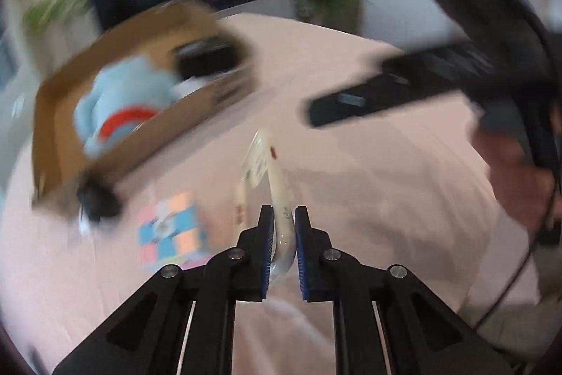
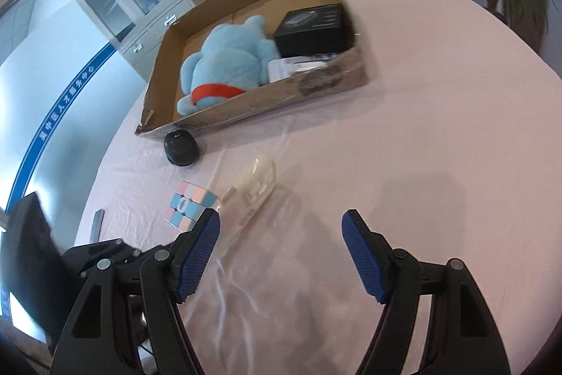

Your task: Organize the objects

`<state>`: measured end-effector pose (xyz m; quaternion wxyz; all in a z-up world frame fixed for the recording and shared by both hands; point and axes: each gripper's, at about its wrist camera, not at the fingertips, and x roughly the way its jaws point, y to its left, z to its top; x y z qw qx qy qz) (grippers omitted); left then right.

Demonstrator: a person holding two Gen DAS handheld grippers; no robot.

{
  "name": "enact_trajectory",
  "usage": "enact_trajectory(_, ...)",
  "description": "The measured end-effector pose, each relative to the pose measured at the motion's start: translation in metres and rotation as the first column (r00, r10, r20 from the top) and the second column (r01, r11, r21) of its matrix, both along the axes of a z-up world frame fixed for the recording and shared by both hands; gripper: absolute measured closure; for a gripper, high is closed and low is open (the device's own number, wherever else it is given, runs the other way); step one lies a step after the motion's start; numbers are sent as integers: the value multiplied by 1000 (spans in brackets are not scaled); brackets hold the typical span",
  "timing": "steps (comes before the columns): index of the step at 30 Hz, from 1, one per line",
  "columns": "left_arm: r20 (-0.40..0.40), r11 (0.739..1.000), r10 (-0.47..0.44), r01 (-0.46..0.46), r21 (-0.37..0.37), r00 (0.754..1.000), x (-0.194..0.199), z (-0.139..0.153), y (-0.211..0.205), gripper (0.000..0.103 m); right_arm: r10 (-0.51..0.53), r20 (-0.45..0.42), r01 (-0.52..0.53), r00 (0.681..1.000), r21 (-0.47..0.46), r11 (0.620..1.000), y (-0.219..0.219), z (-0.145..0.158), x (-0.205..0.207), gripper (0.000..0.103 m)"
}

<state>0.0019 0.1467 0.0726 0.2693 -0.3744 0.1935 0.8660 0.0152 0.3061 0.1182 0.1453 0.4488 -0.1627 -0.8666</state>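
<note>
My left gripper [image 1: 284, 209] is shut on a clear plastic package [image 1: 258, 160] with a white item inside; the blue pads press both its sides. The right wrist view shows that package [image 2: 258, 183] low over the pink tablecloth [image 2: 421, 129], just beyond my right gripper [image 2: 281, 220], which stands open with nothing between its fingers. Further back is a cardboard box [image 2: 281, 101] holding a blue plush toy [image 2: 228, 65], a black box [image 2: 312, 30] and a white box [image 2: 291, 67]. In the blurred left wrist view, the box [image 1: 210, 101] and plush [image 1: 123, 101] lie at the upper left.
A pastel puzzle cube [image 2: 191, 202] lies left of the package, and a round black object [image 2: 181, 146] rests against the box's front wall. The right gripper [image 1: 337, 104] and a person's hand [image 1: 513, 171] cross the upper right. Potted plants and a cabinet stand behind the table.
</note>
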Motion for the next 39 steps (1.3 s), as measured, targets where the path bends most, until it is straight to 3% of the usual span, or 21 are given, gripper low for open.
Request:
enact_trajectory(1, -8, 997, -74, 74, -33, 997, 12, -2, 16, 87, -19, 0, 19, 1000, -8, 1000, 9, -1, 4, 32)
enact_trajectory(2, -15, 991, -127, 126, -56, 992, 26, -4, 28, 77, -39, 4, 39, 999, -16, 999, 18, -3, 7, 31)
enact_trajectory(4, -36, 990, -139, 138, -38, 990, 38, -2, 33, 54, -69, 37, 70, 997, -35, 997, 34, -13, 11, 31)
enact_trajectory(5, -28, 992, -129, 128, -6, 991, 40, 1, 28, 32, -72, 50, 74, 996, -40, 996, 38, -18, 12, 31)
enact_trajectory(6, -10, 993, -106, 107, 40, 994, 38, 4, 20, 18, -75, 63, 78, 995, -42, 996, 42, -24, 14, 31)
enact_trajectory(10, 134, 975, 72, -98, 197, 988, 9, 3, -32, 16, -64, 82, 65, 995, -14, 998, 37, -45, 26, 31)
enact_trajectory(13, 308, 928, 150, -241, 284, 940, -16, -13, -64, 19, -23, 47, 24, 999, -25, 999, 16, -52, 35, 33)
enact_trajectory(15, 363, 918, 163, -276, 286, 917, -24, -25, -68, 27, -4, 14, 4, 1000, -22, 1000, 2, -54, 40, 40)
enact_trajectory(17, 381, 923, 159, -275, 271, 911, -22, -33, -66, 32, 1, -13, 0, 1000, 36, 999, -15, -57, 44, 47)
enact_trajectory(20, 369, 943, 130, -230, 240, 920, -15, -39, -54, 45, -8, -10, 9, 1000, 136, 991, -31, -67, 44, 61)
enact_trajectory(23, 370, 961, 112, -195, 196, 922, -16, -49, -45, 66, -20, -4, 21, 1000, 146, 989, -33, -74, 44, 79)
enact_trajectory(27, 356, 972, 146, -201, 122, 923, -15, -59, -36, 78, -9, -11, 11, 1000, 153, 988, -28, -76, 45, 88)
enact_trajectory(31, 361, 963, 159, -225, 149, 919, -17, -60, -42, 81, -10, -22, 13, 1000, 158, 987, -28, -77, 47, 89)
enact_trajectory(36, 312, 967, 174, -222, 127, 934, -4, -58, -39, 91, -26, -54, 38, 998, 224, 974, -39, -77, 49, 89)
enact_trajectory(39, 282, 968, 176, -218, 127, 943, -4, -63, -38, 92, -32, -65, 48, 997, 258, 965, -44, -77, 51, 89)
